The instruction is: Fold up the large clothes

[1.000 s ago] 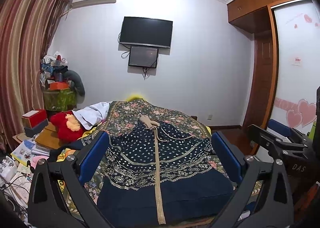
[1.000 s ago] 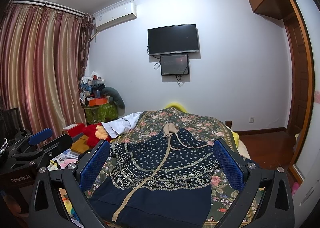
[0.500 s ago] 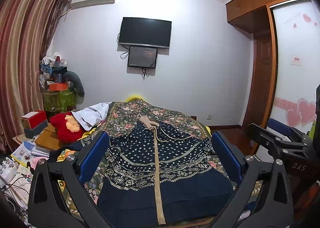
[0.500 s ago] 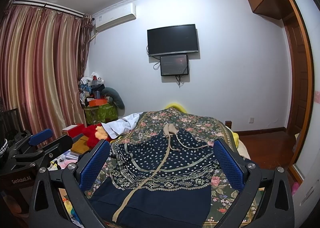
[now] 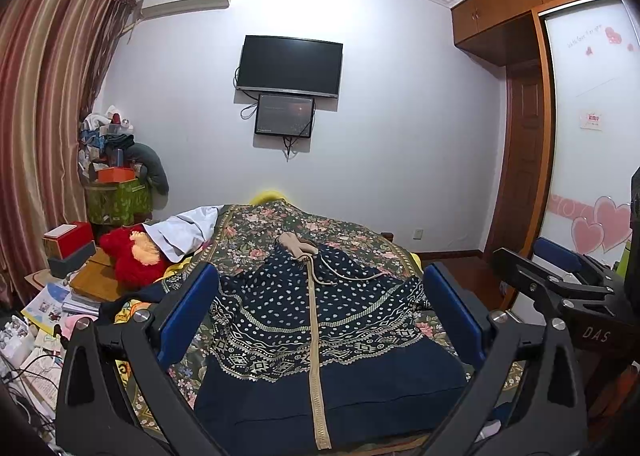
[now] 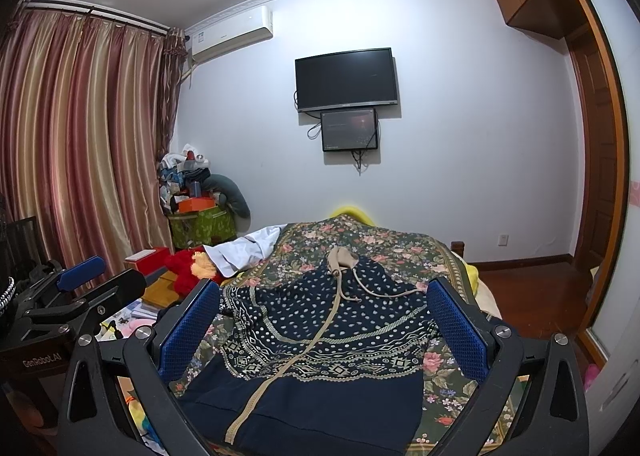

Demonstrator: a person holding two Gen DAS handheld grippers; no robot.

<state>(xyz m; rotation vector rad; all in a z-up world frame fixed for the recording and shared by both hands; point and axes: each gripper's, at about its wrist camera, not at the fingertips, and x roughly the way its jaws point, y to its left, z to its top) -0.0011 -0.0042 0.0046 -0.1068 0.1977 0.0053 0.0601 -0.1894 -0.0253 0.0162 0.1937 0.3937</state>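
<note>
From your left wrist view, your left gripper (image 5: 320, 316) hangs wide open and empty above the navy patterned garment (image 5: 320, 336) spread flat on the floral bedspread (image 5: 256, 224), clutter crowding the bed's left edge. From your right wrist view, your right gripper (image 6: 324, 324) gapes just as wide, with bare wooden floor (image 6: 532, 296) beyond the bed's right edge

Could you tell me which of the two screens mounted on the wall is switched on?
The smaller lower screen, just beneath the large television, glows faintly; the television is plain black.
</note>
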